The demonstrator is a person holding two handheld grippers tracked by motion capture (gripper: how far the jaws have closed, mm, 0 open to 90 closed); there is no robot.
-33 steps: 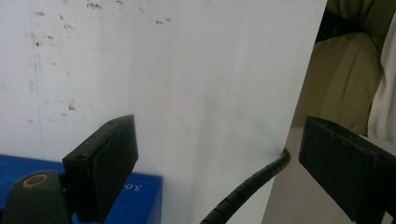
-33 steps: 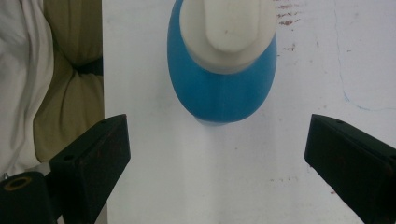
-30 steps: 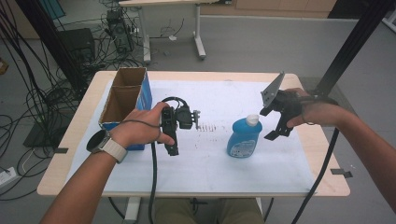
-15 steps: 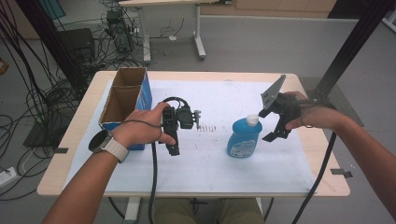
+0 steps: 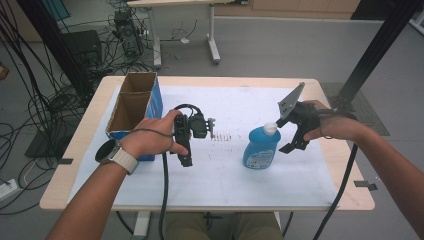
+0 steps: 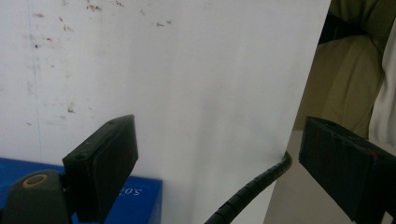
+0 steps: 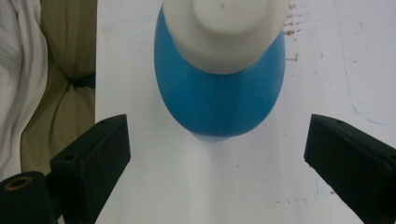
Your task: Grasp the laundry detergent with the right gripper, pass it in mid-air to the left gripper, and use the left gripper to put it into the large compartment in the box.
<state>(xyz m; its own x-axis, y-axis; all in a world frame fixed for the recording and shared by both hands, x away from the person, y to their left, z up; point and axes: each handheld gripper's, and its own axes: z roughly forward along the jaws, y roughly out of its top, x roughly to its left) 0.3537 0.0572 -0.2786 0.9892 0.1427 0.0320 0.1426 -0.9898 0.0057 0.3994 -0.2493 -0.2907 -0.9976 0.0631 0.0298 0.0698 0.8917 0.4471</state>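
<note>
Blue bottle (image 5: 261, 147) with white cap standing upright right of centre in the high view, on the white sheet (image 5: 235, 175) over the table (image 5: 75, 165). Right gripper (image 5: 289, 134) just to its right, jaws wide apart with nothing clamped, bottle ahead of them at top centre of the right gripper view (image 7: 219, 88). Left gripper (image 5: 186, 150) left of centre, jaws apart and empty, beside the open cardboard box (image 5: 132, 107) at left.

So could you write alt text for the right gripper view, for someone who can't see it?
A blue bottle with a white cap stands on a white sheet, seen from above just ahead of the right claw. The claw's two black jaws stand wide open on either side, not touching the bottle. At the left edge, past the sheet, is olive and white cloth.
</note>
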